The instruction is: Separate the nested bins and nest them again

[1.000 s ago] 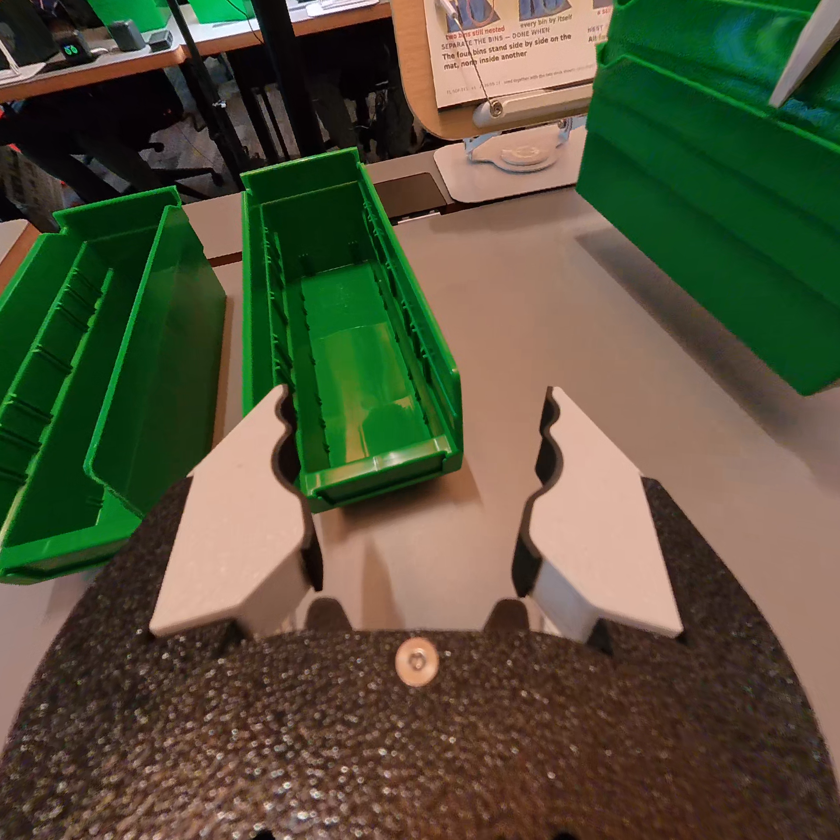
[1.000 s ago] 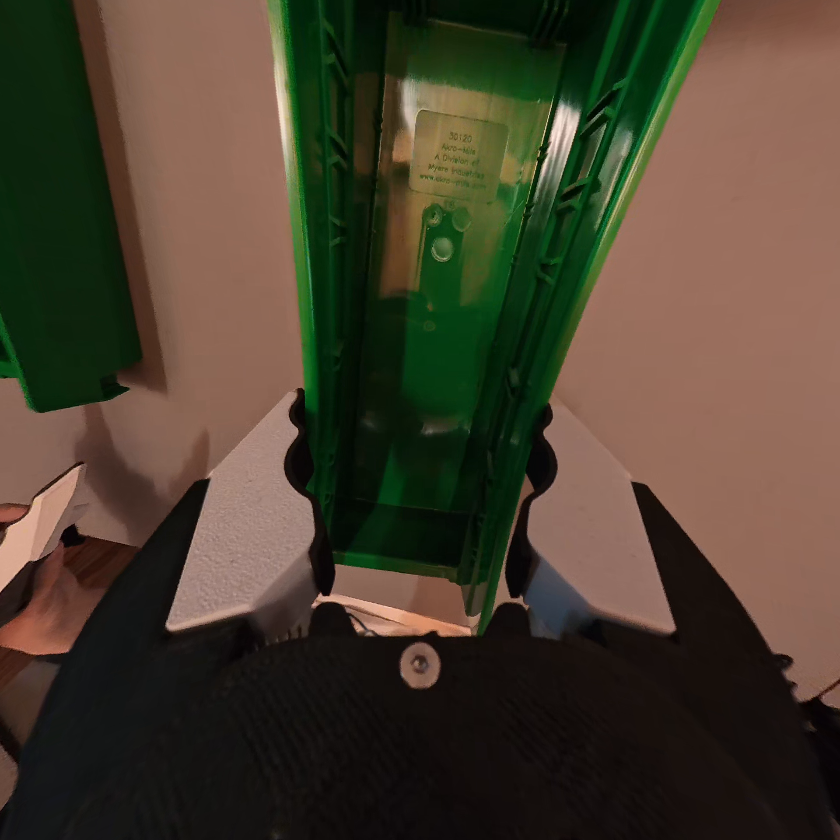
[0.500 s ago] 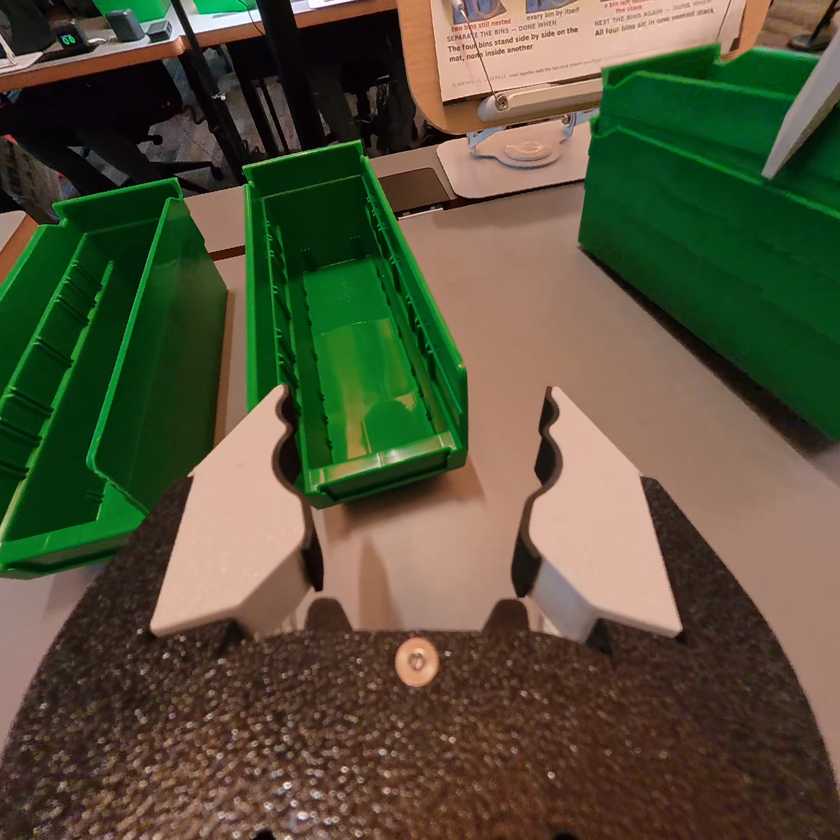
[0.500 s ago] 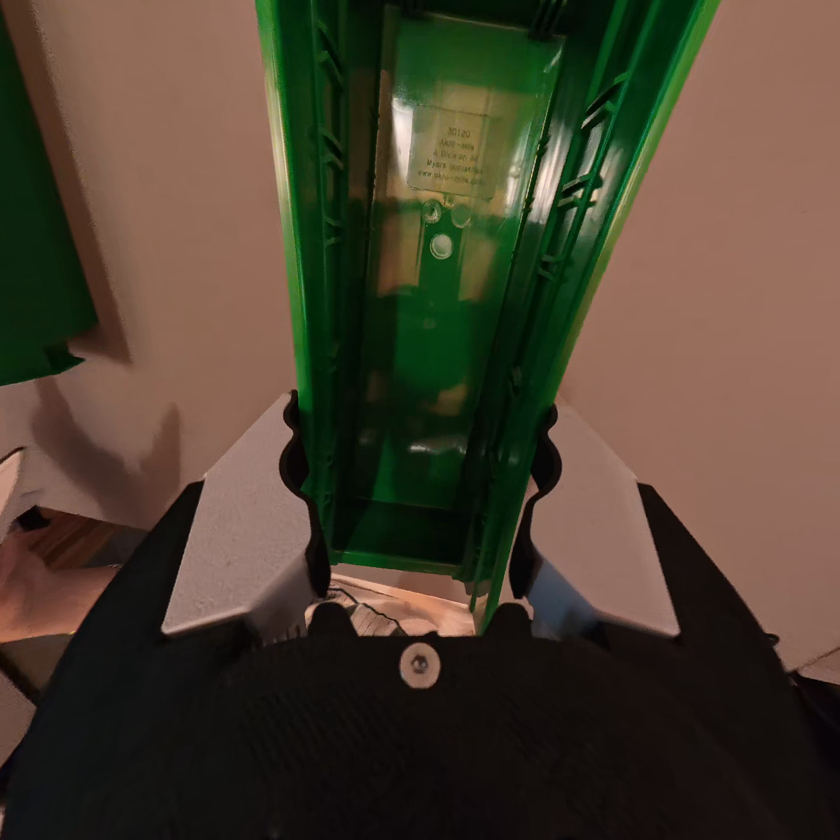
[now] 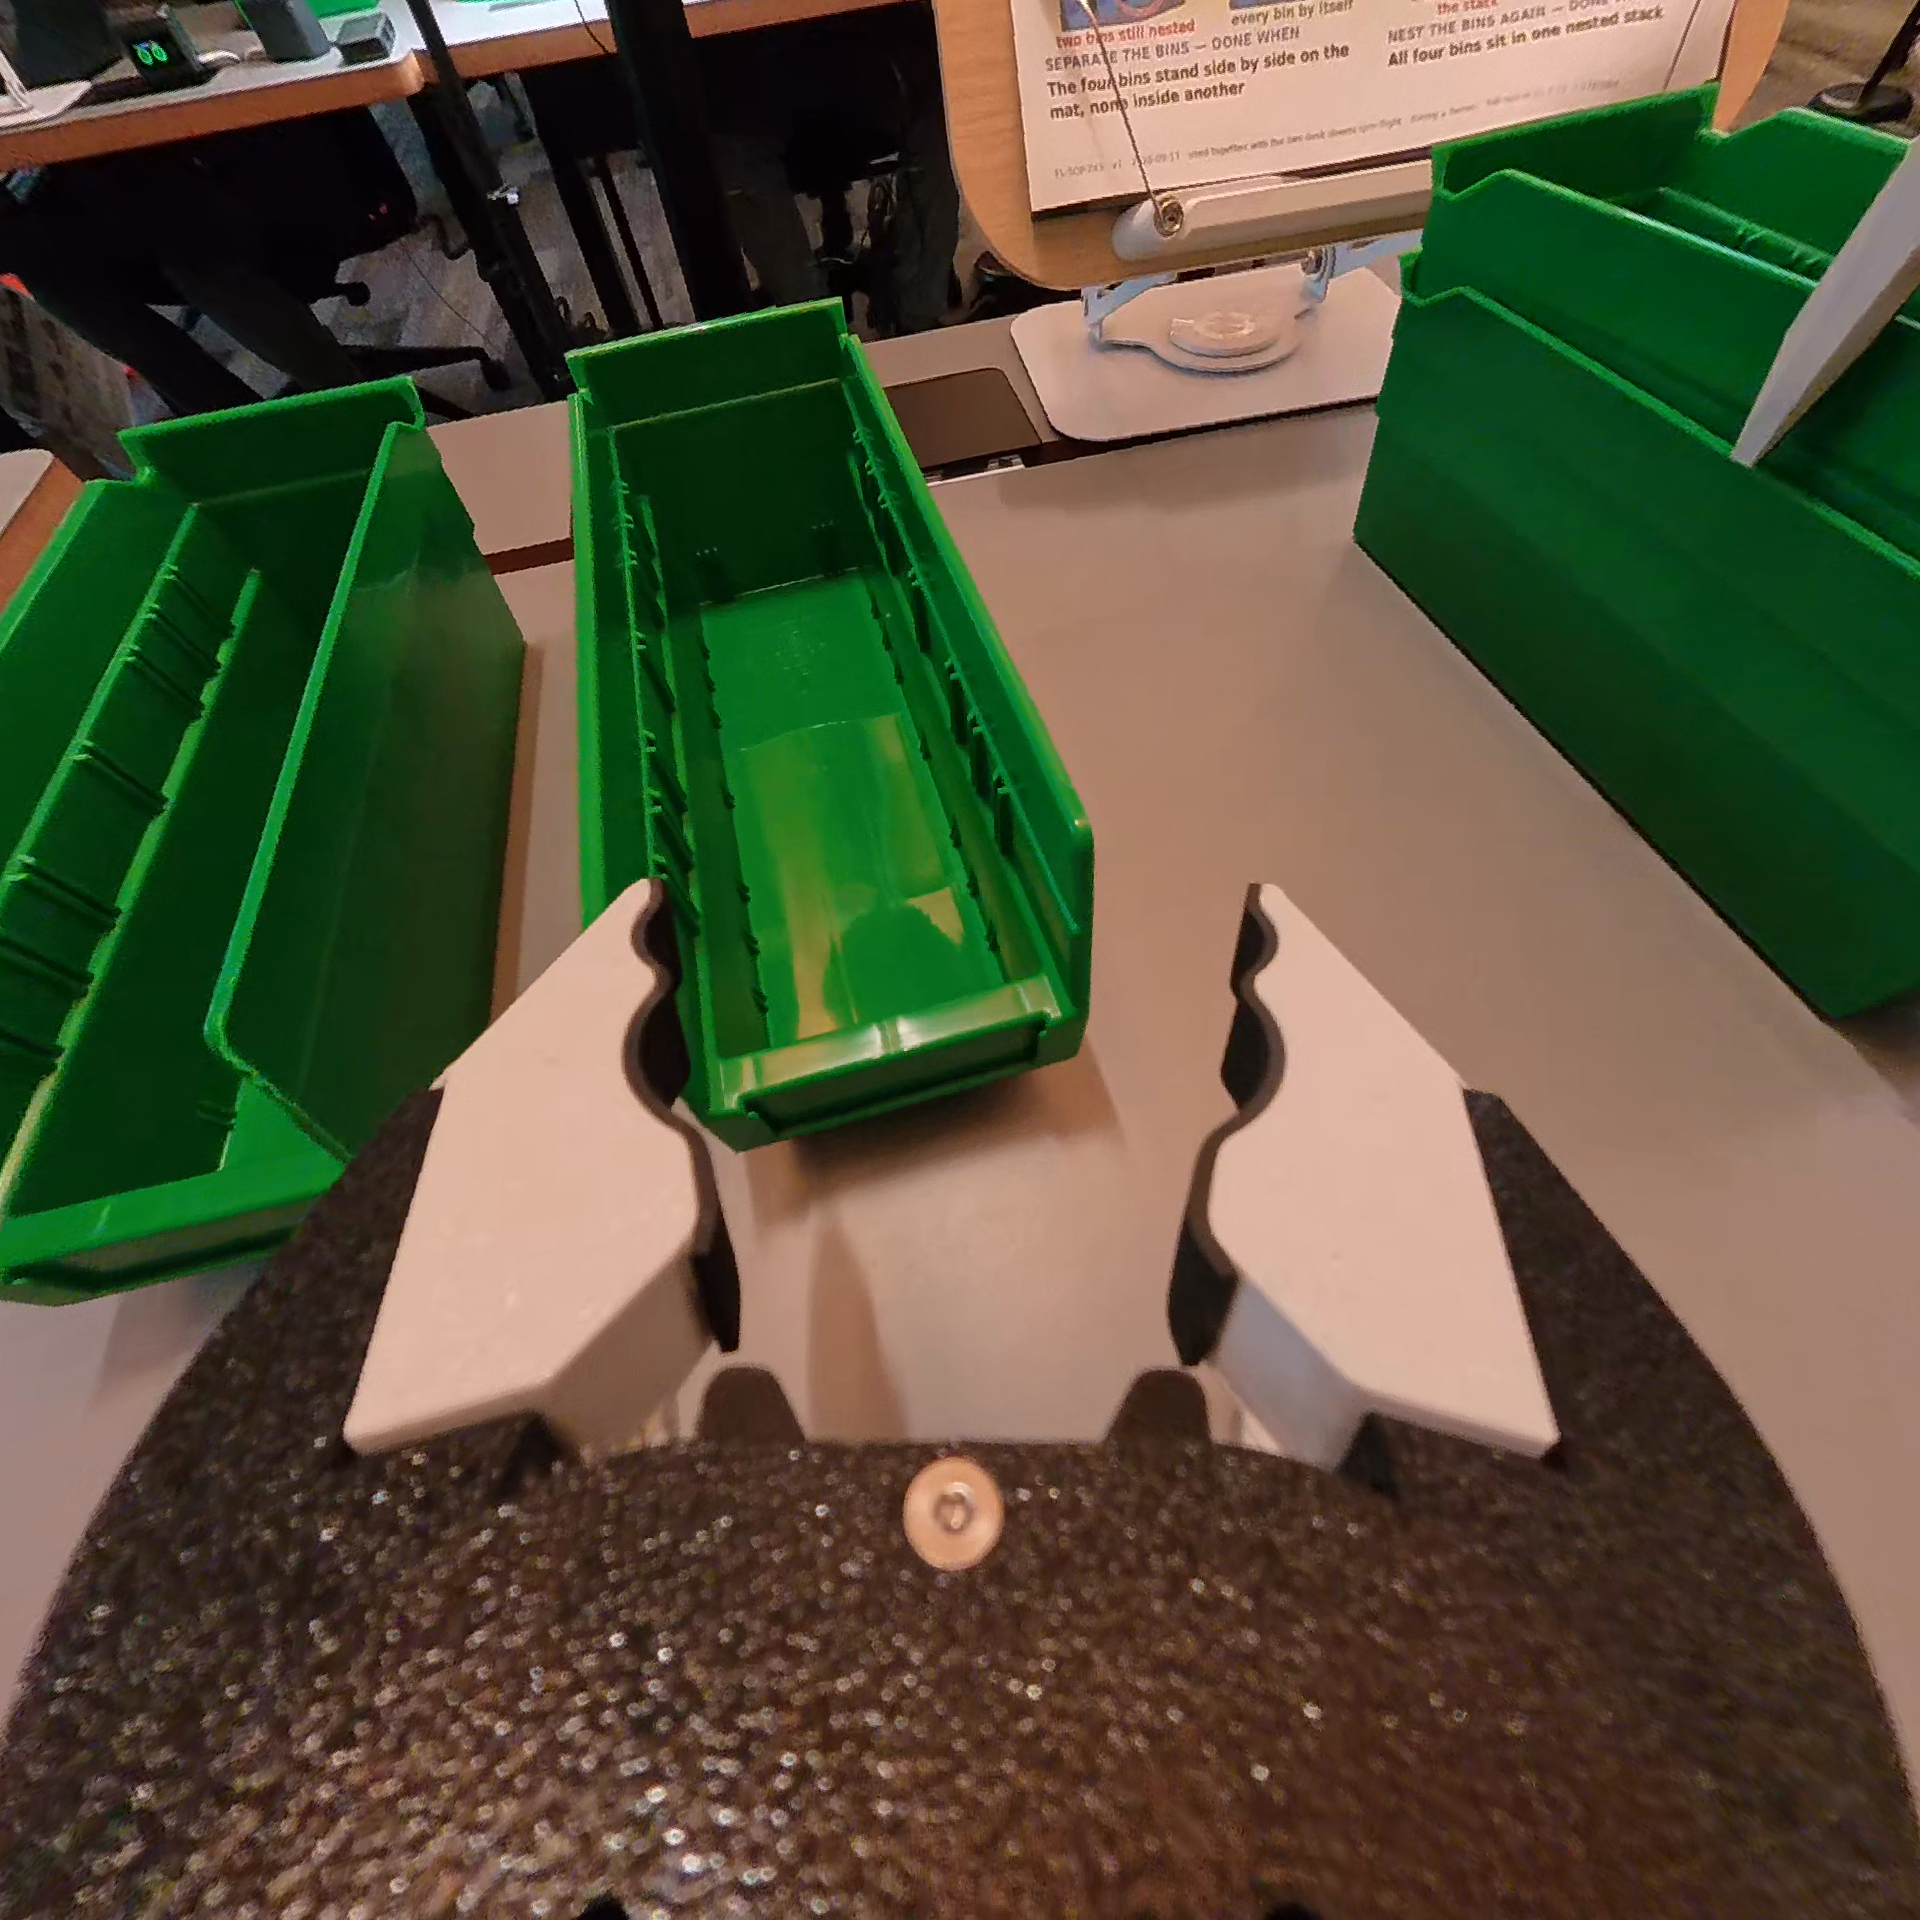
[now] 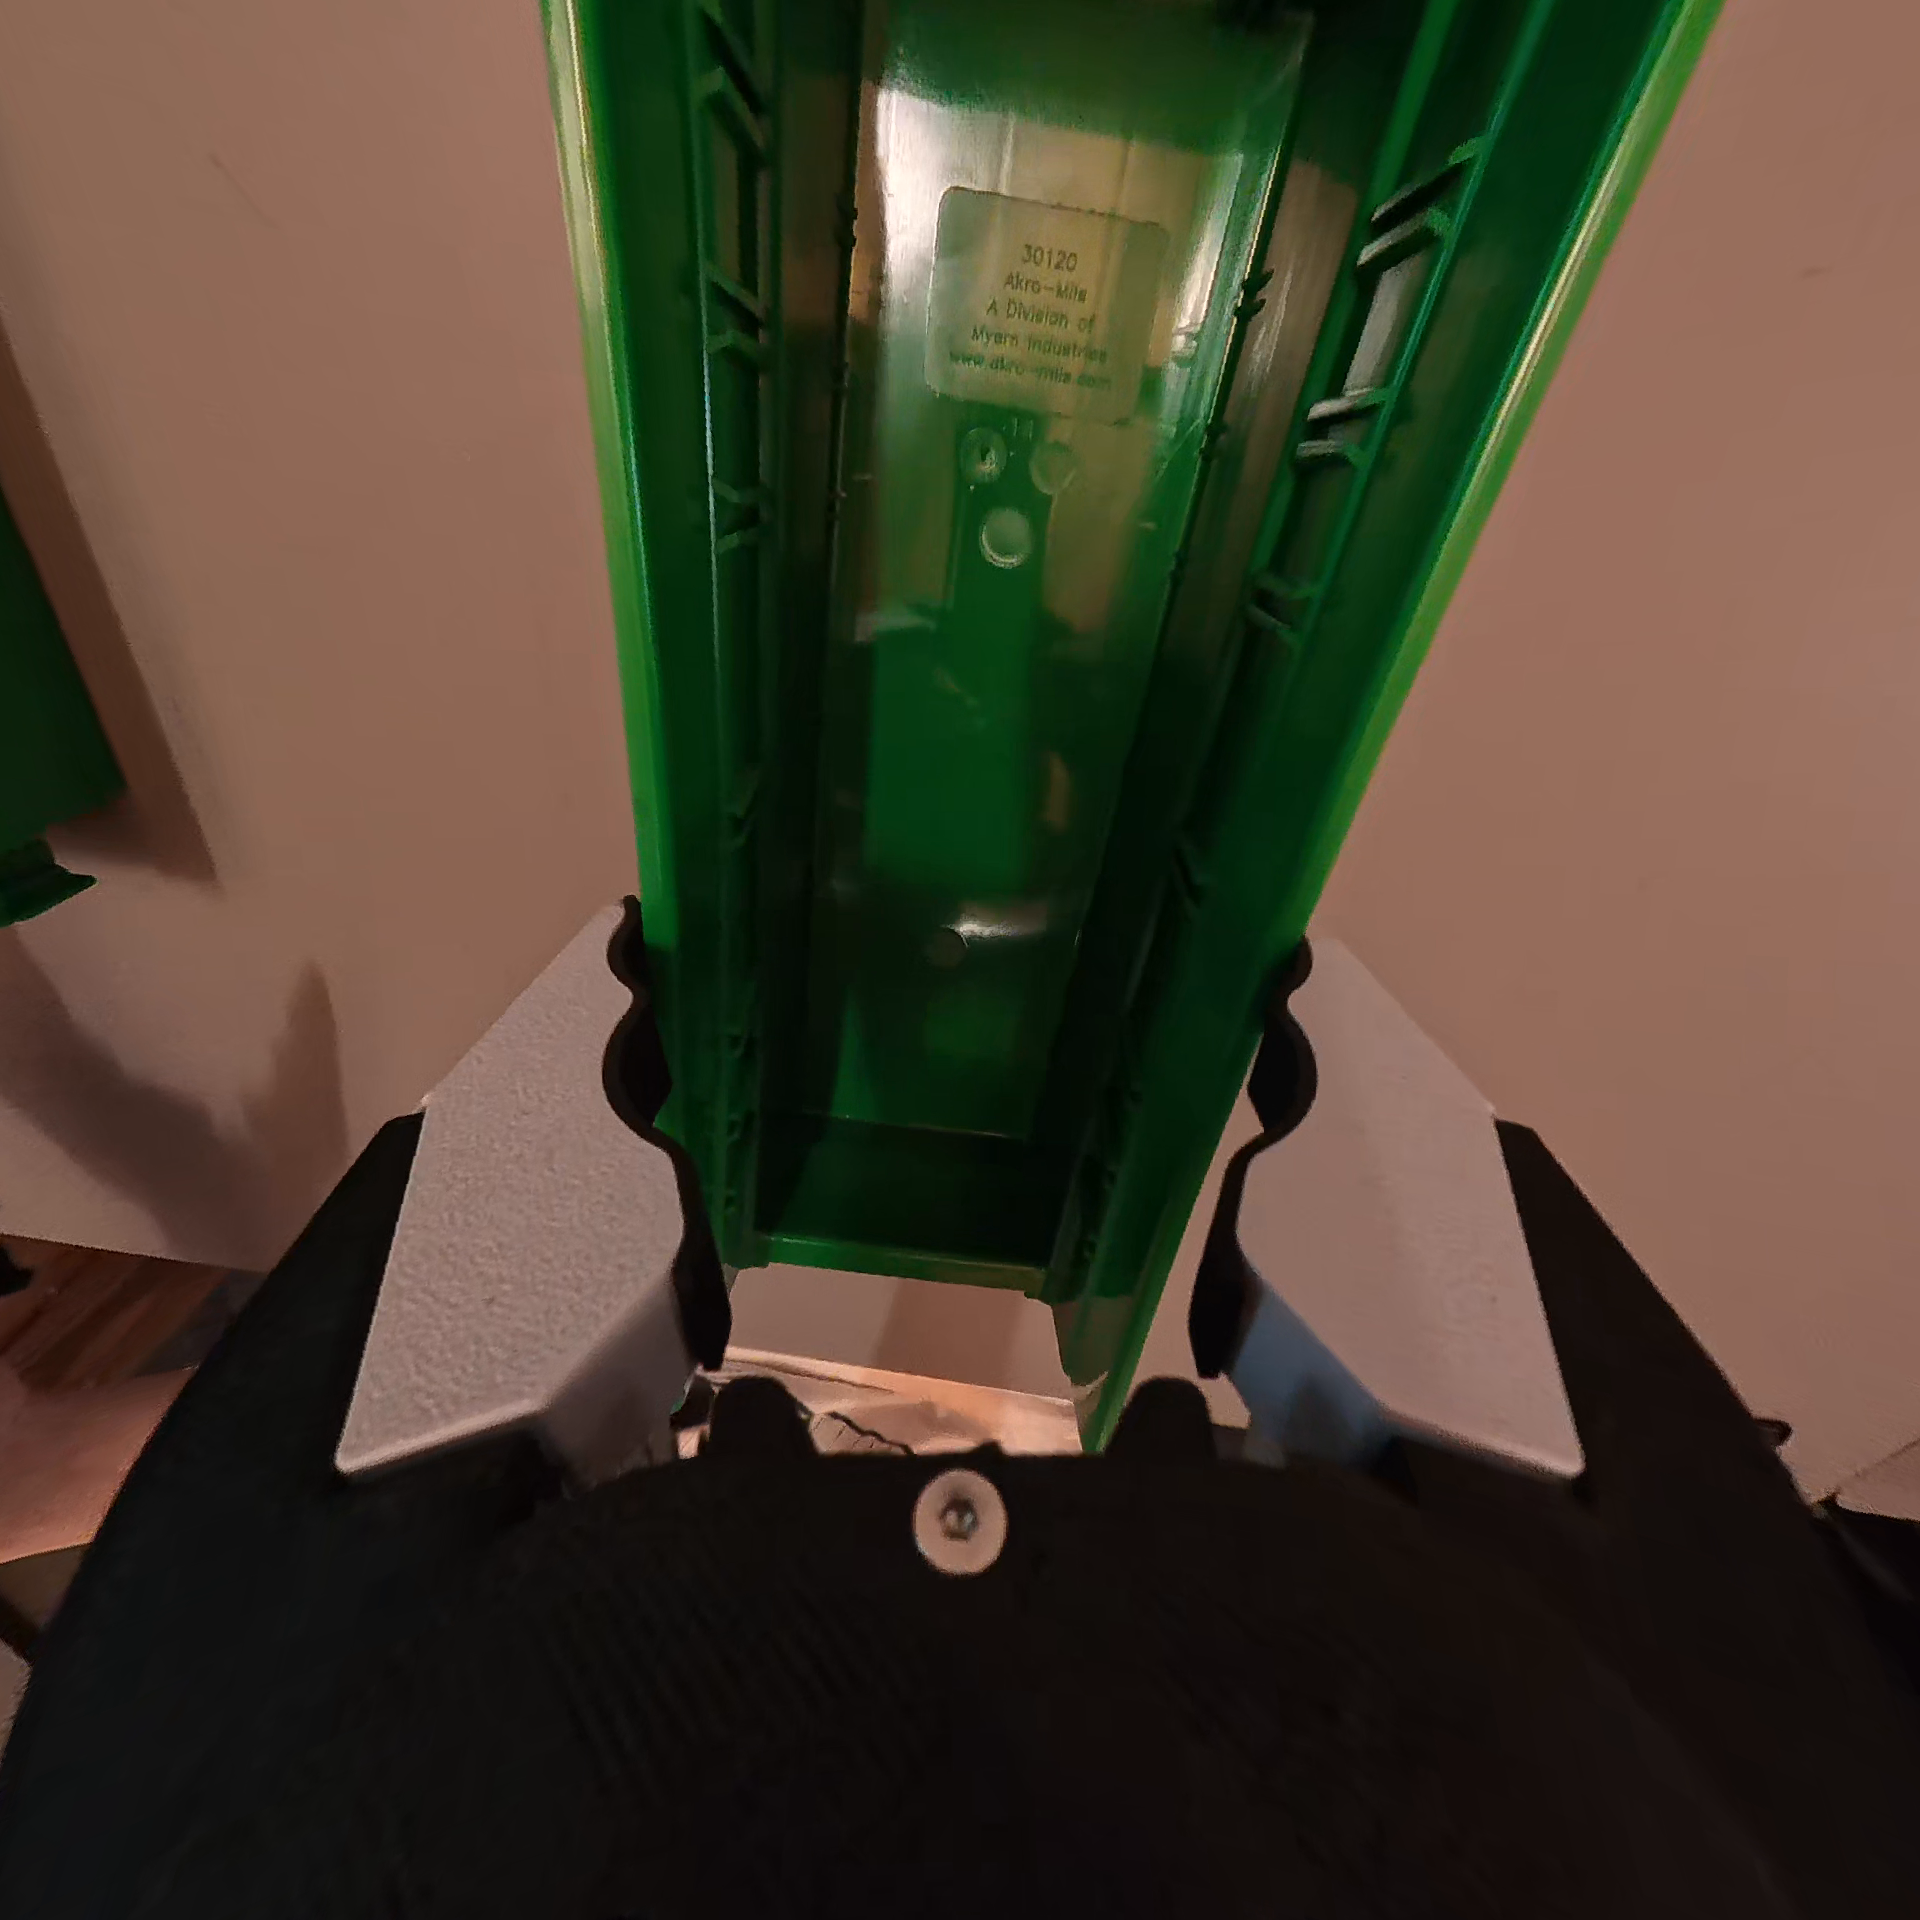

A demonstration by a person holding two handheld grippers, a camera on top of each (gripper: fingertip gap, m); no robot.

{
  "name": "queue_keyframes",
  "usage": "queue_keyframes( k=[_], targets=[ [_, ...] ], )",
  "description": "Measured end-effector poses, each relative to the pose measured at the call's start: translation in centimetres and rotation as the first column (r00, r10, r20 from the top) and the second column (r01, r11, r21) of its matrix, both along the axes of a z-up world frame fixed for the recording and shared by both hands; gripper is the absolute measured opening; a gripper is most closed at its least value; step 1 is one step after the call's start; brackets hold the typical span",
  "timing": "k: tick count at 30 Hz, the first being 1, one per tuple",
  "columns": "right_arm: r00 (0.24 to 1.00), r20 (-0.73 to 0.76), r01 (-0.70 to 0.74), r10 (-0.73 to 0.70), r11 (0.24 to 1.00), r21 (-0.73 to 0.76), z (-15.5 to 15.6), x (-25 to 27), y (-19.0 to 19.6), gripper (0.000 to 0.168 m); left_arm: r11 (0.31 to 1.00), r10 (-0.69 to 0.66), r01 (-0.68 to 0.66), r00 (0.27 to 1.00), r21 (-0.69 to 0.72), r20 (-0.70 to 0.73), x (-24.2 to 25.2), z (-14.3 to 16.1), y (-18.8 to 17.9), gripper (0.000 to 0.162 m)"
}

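Two single green bins stand on the grey mat [image 5: 1247, 675] in the left wrist view, one at the left [image 5: 208, 831] and one in the middle [image 5: 810, 727]. A stack of two nested green bins [image 5: 1621, 665] rests at the right. My left gripper [image 5: 951, 904] is open and empty, just in front of the middle bin's near end. My right gripper [image 6: 961, 935] is shut across the near end of the nested bins [image 6: 1039, 623], one finger on each outer side wall. One of its fingers [image 5: 1829, 312] shows in the left wrist view at the stack's top.
A board with an instruction sheet [image 5: 1351, 83] stands on a grey base [image 5: 1205, 353] behind the mat. Desks and chair legs lie beyond the table's far edge. The middle bin's corner [image 6: 42, 727] shows at the left edge of the right wrist view.
The nested stack in my right gripper has come down from the air and now rests on the mat at the right. My left gripper has stayed open, nearly still.
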State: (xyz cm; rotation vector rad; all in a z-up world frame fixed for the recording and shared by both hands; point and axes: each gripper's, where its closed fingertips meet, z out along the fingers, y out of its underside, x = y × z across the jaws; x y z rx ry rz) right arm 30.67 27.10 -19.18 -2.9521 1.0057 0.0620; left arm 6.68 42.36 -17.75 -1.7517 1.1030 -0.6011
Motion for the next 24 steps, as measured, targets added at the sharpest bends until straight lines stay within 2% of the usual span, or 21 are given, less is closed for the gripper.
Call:
queue_keyframes(
  k=[8,16,21,24],
  targets=[
    [1.000,-0.023,0.004,-0.005,0.999,-0.038,0.0,-0.5,-0.5,0.117,1.000,-0.002,0.002,1.000,-0.006,-0.015,0.0,-0.3,0.0,0.104],
    [0.998,-0.057,0.019,-0.024,0.996,-0.084,0.5,-1.1,-0.9,0.097,1.000,-0.003,0.002,1.000,-0.009,-0.019,-0.1,-0.3,0.0,0.104],
    [0.991,-0.131,0.014,-0.018,0.999,-0.037,2.6,-1.7,0.0,0.093,1.000,-0.001,0.001,1.000,-0.004,-0.017,-0.1,-0.2,0.0,0.104],
    [0.995,-0.095,0.000,-0.003,1.000,-0.029,4.1,-1.3,0.2,0.093,1.000,-0.005,0.005,1.000,-0.001,-0.020,0.1,-0.1,-0.2,0.103]
  ],
)
